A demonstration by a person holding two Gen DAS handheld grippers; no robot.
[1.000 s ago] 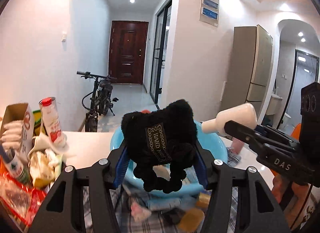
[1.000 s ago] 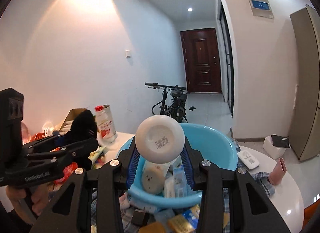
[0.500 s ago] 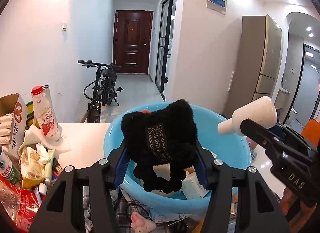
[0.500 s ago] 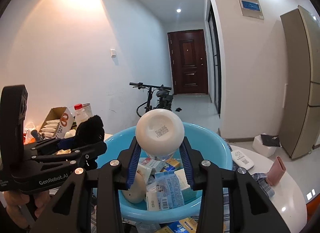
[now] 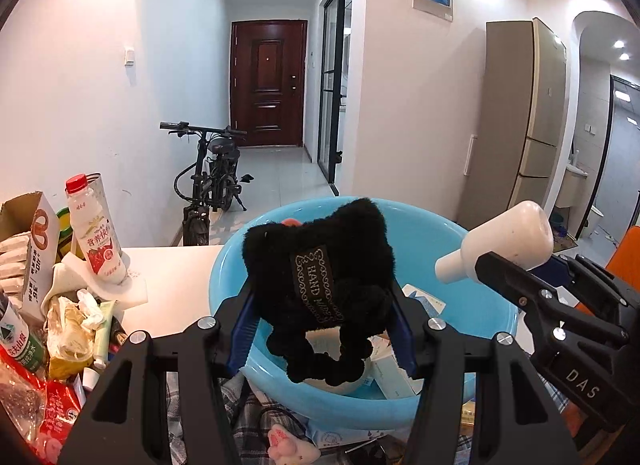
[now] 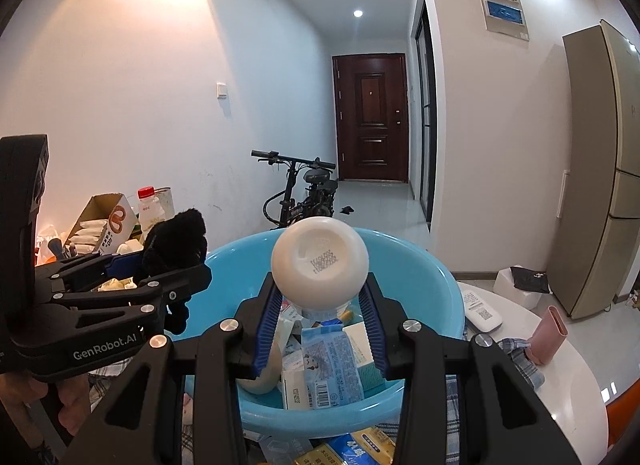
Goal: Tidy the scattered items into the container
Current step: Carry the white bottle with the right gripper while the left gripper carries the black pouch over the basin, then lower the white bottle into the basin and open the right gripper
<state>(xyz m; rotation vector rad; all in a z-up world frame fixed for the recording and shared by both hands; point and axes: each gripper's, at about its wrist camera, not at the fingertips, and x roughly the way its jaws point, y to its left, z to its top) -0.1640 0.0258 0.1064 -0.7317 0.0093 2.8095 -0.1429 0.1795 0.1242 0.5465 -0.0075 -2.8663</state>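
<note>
In the left wrist view, the left gripper (image 5: 320, 317) is clamped on a black plush item (image 5: 320, 265), held over the blue basin (image 5: 436, 233) on the table (image 5: 176, 285); it looks ready to drop.

In the right wrist view, the right gripper (image 6: 320, 317) is clamped on a white bottle (image 6: 319, 253) above the same basin; both need only part their jaws.

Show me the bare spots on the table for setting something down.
Bare white table lies between the milk bottle and the blue basin, and right of the pink case. The snack pile and basin front are crowded.
</note>
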